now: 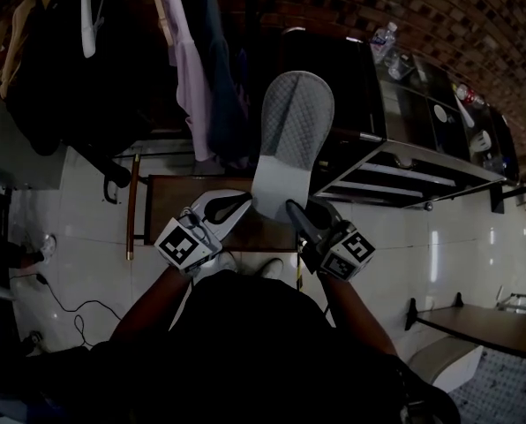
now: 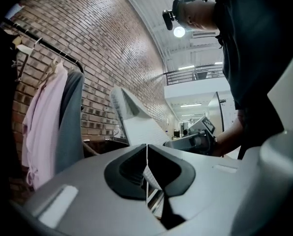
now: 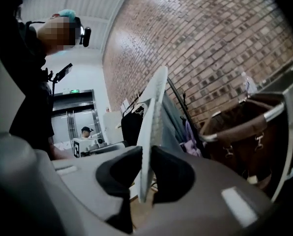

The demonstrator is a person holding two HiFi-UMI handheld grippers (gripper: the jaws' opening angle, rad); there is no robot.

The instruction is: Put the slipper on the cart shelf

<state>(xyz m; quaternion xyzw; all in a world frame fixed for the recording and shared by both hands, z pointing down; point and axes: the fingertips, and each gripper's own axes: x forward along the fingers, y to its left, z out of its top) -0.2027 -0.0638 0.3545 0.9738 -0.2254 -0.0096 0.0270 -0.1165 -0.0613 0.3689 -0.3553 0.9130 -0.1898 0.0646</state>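
In the head view I see the grey slipper standing up at centre frame. Its lower end is pinched between my left hand-held gripper and right hand-held gripper, with the cart to its right. The left gripper view shows those jaws clenched on the slipper's thin edge. The right gripper view shows the jaws grasping the slipper edge-on.

right gripper: jaws clamped on slipper edge | slipper held upright | brick wall seen behind
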